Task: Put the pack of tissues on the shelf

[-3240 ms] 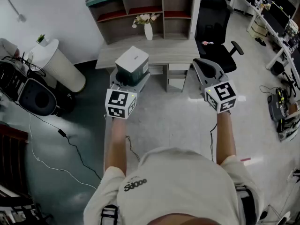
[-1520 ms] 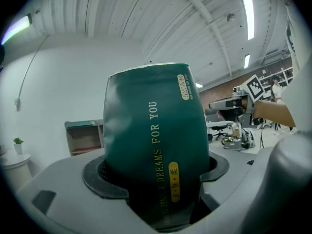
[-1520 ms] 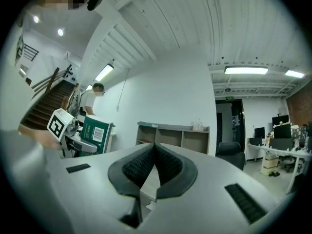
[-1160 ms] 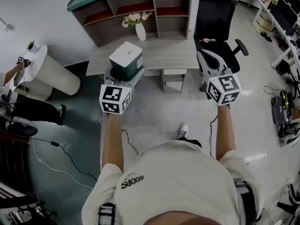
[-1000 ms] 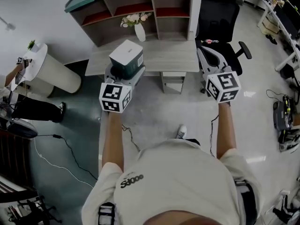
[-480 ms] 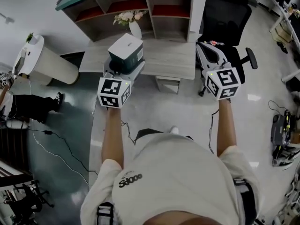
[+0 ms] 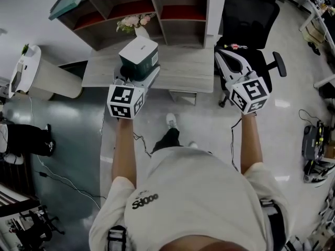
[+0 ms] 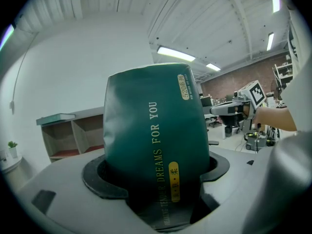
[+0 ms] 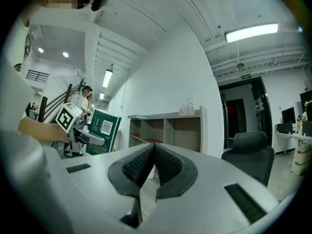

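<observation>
Dark green film wraps the pack of tissues, which has a white top face and pale lettering running along its length.

**Gripper state**
- The left hand-held gripper is clamped on the lower end of the pack. Its jaws stand fairly wide, one pad on each broad side.
- The right hand-held gripper carries nothing. Its ribbed pads are pressed together.

**Position of the pack**
- The pack is off every surface, carried in the left jaws.
- In the head view it appears above the near edge of the counter.
- Its long axis runs straight out along the jaws, up and away from the hand. The free end leads.

**Governing relation**
- The shelf stands at the back of the counter, directly ahead of the pack. Its open compartments face the person.
- A vase of flowers stands between the pack and the lower compartments, almost in line with the left jaws.
- The left arm is both the loaded arm and the nearer one to the left and middle compartments.
- The right arm is held well to the right, near the office chair.

**Judgement**
The task is in the carrying phase. The next move probably requires a forward reach with the left arm, passing to one side of the vase or above it.
</observation>
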### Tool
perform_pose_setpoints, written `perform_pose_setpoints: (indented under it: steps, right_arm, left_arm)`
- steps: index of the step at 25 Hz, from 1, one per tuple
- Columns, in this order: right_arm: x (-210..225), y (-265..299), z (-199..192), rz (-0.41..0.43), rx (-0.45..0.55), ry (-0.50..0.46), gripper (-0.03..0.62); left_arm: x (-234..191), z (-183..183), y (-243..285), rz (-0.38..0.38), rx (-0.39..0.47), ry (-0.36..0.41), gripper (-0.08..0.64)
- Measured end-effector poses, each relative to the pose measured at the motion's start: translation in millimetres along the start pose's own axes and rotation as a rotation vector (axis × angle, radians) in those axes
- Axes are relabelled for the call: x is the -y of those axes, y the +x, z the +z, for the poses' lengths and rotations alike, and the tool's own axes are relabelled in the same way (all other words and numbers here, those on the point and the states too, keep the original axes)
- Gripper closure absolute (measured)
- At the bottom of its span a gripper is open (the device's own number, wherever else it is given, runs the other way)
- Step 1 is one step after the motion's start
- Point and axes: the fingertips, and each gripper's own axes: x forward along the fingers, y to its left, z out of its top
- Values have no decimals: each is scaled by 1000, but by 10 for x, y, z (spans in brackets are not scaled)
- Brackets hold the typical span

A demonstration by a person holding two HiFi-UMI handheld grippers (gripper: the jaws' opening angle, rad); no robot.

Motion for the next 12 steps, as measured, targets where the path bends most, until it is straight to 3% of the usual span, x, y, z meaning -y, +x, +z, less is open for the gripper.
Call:
perform_pose_setpoints:
  steps: [7,12]
  right_arm:
    - [241,408,-89,-57,-50,-76,588]
    - [563,794,-15,-154,-46,-54,586]
  left_arm:
    - [-302,15,611,-70,15,13,152]
    - [-609,157,1111,-135,23,63,152]
